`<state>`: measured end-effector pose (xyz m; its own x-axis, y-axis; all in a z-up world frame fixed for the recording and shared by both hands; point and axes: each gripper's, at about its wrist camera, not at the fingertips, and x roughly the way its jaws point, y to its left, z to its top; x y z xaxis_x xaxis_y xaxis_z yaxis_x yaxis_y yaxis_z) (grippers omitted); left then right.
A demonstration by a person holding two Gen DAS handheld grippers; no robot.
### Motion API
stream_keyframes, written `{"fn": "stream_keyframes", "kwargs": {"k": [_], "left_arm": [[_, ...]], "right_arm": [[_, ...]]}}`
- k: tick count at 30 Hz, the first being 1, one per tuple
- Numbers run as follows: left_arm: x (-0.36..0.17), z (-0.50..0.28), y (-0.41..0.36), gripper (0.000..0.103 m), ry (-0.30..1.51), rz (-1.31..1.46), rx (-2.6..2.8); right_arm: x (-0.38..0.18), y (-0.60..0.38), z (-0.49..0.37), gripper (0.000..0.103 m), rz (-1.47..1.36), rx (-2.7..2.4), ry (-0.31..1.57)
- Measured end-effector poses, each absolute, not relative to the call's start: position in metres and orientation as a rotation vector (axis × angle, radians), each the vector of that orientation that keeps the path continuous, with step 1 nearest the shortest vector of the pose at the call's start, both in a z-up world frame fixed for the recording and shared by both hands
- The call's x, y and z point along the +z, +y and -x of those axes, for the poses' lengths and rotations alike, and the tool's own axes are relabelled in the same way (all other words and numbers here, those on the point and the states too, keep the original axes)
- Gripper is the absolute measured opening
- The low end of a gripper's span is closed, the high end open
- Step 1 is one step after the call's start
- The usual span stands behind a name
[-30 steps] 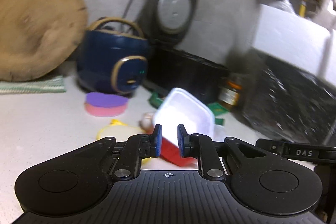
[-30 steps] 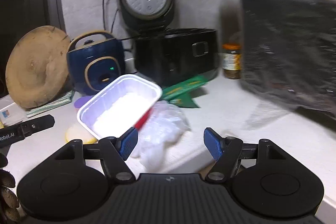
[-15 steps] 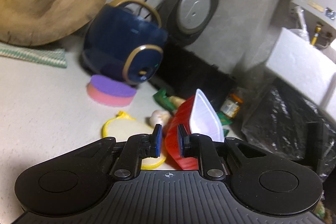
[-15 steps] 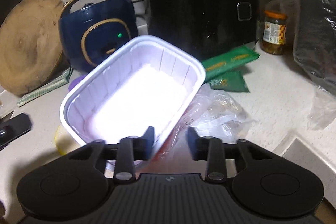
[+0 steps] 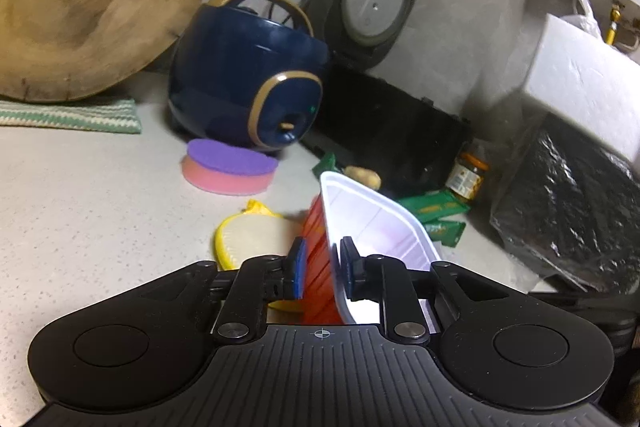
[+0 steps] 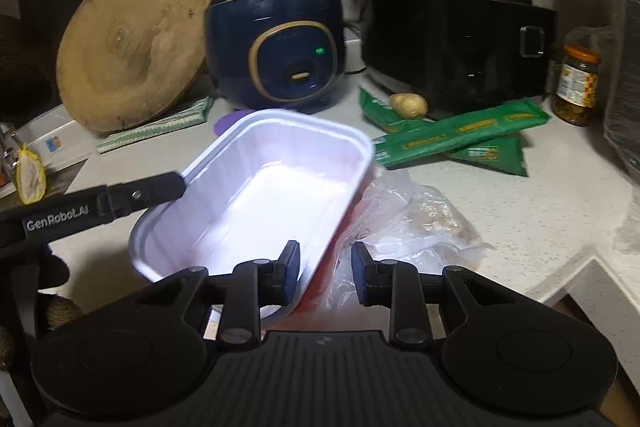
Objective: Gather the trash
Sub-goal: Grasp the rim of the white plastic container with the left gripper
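A plastic tray (image 6: pixel 272 195), white inside and red outside, hangs tilted above the counter. In the left wrist view the tray (image 5: pixel 380 239) stands on edge. Its near wall is between the jaws of my left gripper (image 5: pixel 322 267), which are opening and only loosely flank it. A finger of that left gripper (image 6: pixel 152 189) lies at the tray's left rim. My right gripper (image 6: pixel 325 273) grips the tray's near right wall, one pad inside and one outside, its jaws easing open slightly. A crumpled clear plastic bag (image 6: pixel 412 223) lies on the counter just right of the tray.
Green packets (image 6: pixel 460 135) and a small potato (image 6: pixel 408 105) lie before the open black cooker (image 6: pixel 456 43). A blue rice cooker (image 6: pixel 276 39), a round wooden board (image 6: pixel 128 55) and a jar (image 6: pixel 576 87) line the back. A pink-purple sponge (image 5: pixel 228 167) and a yellow scrubber (image 5: pixel 248 239) lie left of the tray. The counter edge (image 6: pixel 580 267) cuts in at right.
My right gripper came forward and down, and its wide jaws closed on the tray's wall. The tray turned onto its edge in the left gripper, whose jaws have widened a little.
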<state>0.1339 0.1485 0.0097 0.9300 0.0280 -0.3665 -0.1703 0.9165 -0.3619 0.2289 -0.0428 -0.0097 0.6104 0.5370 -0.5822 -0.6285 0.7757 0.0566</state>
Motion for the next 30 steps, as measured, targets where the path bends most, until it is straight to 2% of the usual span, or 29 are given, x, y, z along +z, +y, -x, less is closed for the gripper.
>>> {"fn": "stream_keyframes", "kwargs": {"k": [2,7,18,24,25,26,27,30], "left_arm": [[0.009,-0.135,0.145,0.032,0.372,0.372,0.105],[0.008,-0.136,0.144,0.037,0.379,0.360,0.111],[0.006,-0.138,0.147,0.032,0.383,0.349,0.171],[0.007,-0.138,0.146,0.032,0.386,0.342,0.162],[0.007,-0.138,0.145,0.032,0.387,0.343,0.162],[0.007,-0.138,0.145,0.032,0.386,0.343,0.161],[0.007,-0.138,0.145,0.032,0.386,0.344,0.160],[0.007,-0.138,0.144,0.032,0.386,0.339,0.146]], "right_arm": [[-0.009,-0.048,-0.232,0.032,0.149,0.659,0.613],[-0.002,-0.062,-0.234,0.046,0.098,0.645,0.593],[0.015,-0.087,-0.239,0.057,0.032,0.549,0.467],[-0.017,-0.078,-0.268,0.057,0.018,0.576,0.634],[-0.022,-0.075,-0.271,0.052,0.035,0.566,0.647],[-0.024,-0.072,-0.272,0.036,0.068,0.550,0.646],[-0.025,-0.070,-0.271,0.025,0.101,0.528,0.634],[-0.008,-0.079,-0.274,0.012,0.094,0.460,0.557]]}}
